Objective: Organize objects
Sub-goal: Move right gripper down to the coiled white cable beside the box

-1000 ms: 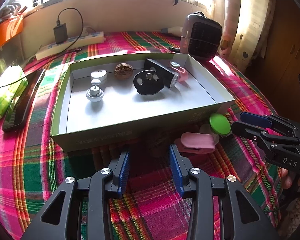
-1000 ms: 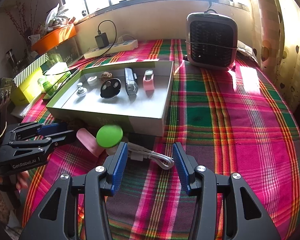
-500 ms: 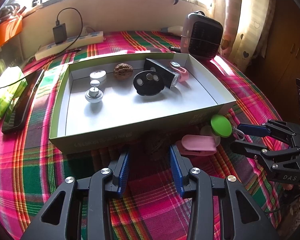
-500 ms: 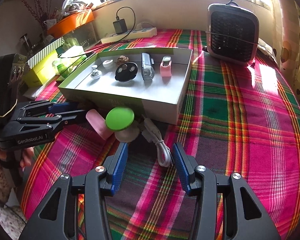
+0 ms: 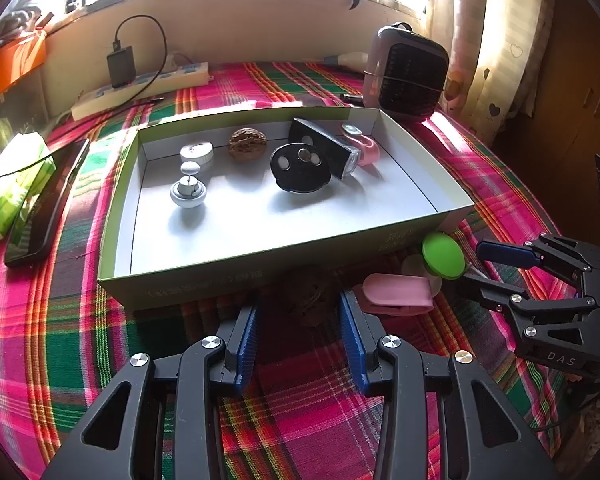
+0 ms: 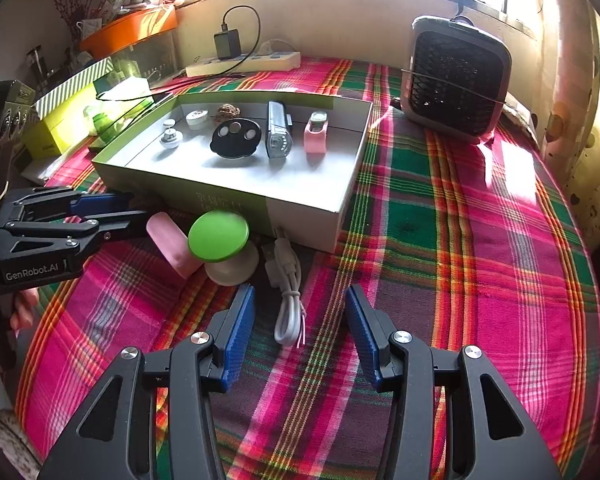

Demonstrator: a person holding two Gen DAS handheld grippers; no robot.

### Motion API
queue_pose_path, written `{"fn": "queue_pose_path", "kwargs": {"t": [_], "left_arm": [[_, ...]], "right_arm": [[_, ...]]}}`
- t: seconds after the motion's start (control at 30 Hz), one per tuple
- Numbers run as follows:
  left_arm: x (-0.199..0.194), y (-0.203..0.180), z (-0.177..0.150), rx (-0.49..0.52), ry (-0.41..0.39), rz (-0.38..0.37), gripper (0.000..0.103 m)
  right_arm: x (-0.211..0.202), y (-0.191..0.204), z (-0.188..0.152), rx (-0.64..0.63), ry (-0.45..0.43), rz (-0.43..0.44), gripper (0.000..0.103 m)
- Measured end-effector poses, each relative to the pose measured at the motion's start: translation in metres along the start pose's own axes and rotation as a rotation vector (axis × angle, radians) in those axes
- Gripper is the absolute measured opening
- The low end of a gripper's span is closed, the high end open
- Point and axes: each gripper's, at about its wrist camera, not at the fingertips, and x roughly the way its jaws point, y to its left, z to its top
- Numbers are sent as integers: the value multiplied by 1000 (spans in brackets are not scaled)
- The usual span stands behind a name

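A shallow green box (image 5: 204,276) (image 6: 188,196) on the plaid cloth holds several small items. In front of it lie a dark walnut (image 5: 310,294), a pink case (image 5: 396,294) (image 6: 172,246), a green-topped round object (image 5: 444,256) (image 6: 219,236) and a coiled white cable (image 6: 288,304). My left gripper (image 5: 298,324) is open with the walnut between its fingertips. My right gripper (image 6: 300,320) is open, its fingers either side of the cable. It also shows in the left wrist view (image 5: 486,266).
A small fan heater (image 6: 456,80) (image 5: 406,72) stands behind the box on the right. A power strip with charger (image 5: 140,86) lies at the back. A black phone (image 5: 44,204) and a green pack (image 5: 10,184) lie left of the box.
My right gripper has moved forward and down, so the cable now lies between its fingers. My left gripper has edged forward around the walnut.
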Motion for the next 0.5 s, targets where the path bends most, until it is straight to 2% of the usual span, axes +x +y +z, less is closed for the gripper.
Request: {"fn": "queue_pose_path", "kwargs": {"t": [0.5], "left_arm": [[3,-1,3,-12,4,14,36]], "right_arm": [[3,2,4,-5,-1,-29,48]]}}
